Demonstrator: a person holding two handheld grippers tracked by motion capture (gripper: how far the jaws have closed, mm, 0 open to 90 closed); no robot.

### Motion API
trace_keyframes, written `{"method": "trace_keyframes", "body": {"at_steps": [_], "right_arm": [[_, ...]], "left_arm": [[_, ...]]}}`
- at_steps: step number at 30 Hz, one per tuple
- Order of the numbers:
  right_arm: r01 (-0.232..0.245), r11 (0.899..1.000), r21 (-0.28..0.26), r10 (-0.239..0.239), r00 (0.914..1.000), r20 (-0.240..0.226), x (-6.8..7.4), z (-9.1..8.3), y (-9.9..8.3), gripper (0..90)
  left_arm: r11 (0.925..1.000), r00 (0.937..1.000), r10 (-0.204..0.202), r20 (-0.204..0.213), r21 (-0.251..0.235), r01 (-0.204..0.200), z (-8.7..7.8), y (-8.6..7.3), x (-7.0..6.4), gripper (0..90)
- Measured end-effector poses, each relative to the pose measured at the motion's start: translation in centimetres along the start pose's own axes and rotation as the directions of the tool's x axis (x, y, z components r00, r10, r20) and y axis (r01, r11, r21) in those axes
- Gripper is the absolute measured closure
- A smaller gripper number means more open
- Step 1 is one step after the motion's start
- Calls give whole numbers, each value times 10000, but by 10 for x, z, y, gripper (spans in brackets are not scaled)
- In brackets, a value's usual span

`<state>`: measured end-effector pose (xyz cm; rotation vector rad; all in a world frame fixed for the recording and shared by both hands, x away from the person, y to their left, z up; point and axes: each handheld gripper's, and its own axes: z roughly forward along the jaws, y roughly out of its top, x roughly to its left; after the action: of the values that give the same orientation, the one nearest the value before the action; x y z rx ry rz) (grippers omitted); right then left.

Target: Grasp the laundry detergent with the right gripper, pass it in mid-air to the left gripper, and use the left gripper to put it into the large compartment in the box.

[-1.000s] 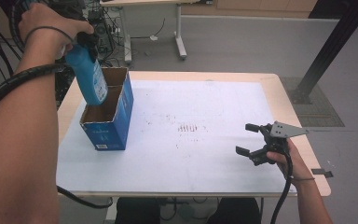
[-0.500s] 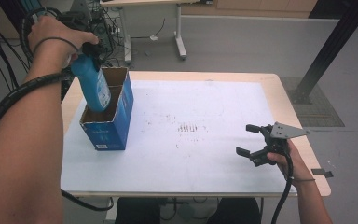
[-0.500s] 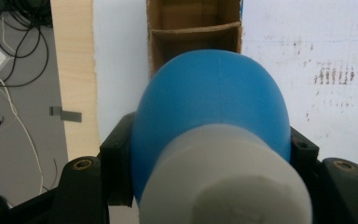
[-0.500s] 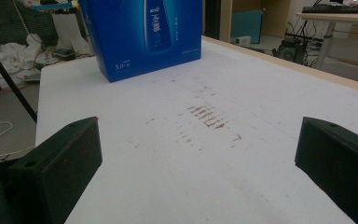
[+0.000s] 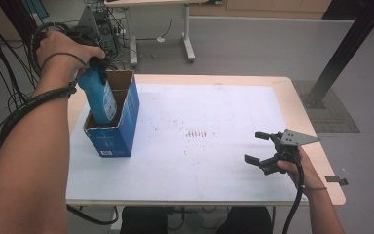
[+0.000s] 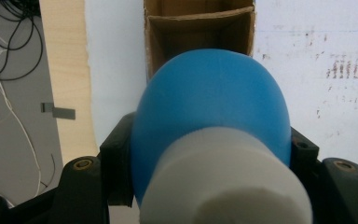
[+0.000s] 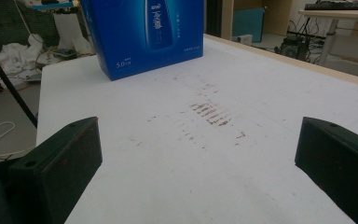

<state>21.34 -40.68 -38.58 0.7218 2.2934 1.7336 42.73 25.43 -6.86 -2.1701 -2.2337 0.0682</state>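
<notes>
A blue bottle (image 5: 100,96) with a white cap (image 6: 223,182) hangs upright with its lower part inside the near compartment of an open blue carton (image 5: 114,131) at the table's left. My left gripper (image 5: 93,62) is shut on the bottle's neck from above; its black jaws press both sides of the bottle (image 6: 212,107). The carton's cardboard divider (image 6: 198,21) shows below the bottle. My right gripper (image 5: 260,148) rests open near the table's front right with nothing between its jaws, which point toward the carton (image 7: 144,32).
The table (image 5: 214,161) is covered by a white sheet with brownish smudges (image 5: 199,133) in the middle. Cables (image 5: 0,29) and a desk's legs (image 5: 187,29) stand on the floor beyond the table. A black post (image 5: 343,48) rises at the right.
My left gripper has lowered the bottle deeper into the carton's near compartment. The right gripper has stayed where it was.
</notes>
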Motion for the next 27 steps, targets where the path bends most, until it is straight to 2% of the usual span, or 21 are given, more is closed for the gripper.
{"method": "trace_keyframes", "body": {"at_steps": [4, 15, 22, 27], "right_arm": [[9, 10000, 34, -9, 10000, -16, 0, 1, 0, 4], [-45, 10000, 32, 45, 10000, -44, 0, 3, -3, 4], [-52, 10000, 30, 52, 10000, -10, 0, 2, -4, 4], [-71, 10000, 29, 71, 10000, 12, 0, 2, -5, 4]], "left_arm": [[10000, 10000, -7, 11, 54, 7, 5, 1, 0, 376], [9992, 9999, 109, 70, 385, -112, 33, 6, -3, 376], [9988, 9998, 185, -25, 460, -184, 48, 7, -5, 376], [9985, 9997, 220, 61, 504, -223, 59, 8, -4, 376]]}}
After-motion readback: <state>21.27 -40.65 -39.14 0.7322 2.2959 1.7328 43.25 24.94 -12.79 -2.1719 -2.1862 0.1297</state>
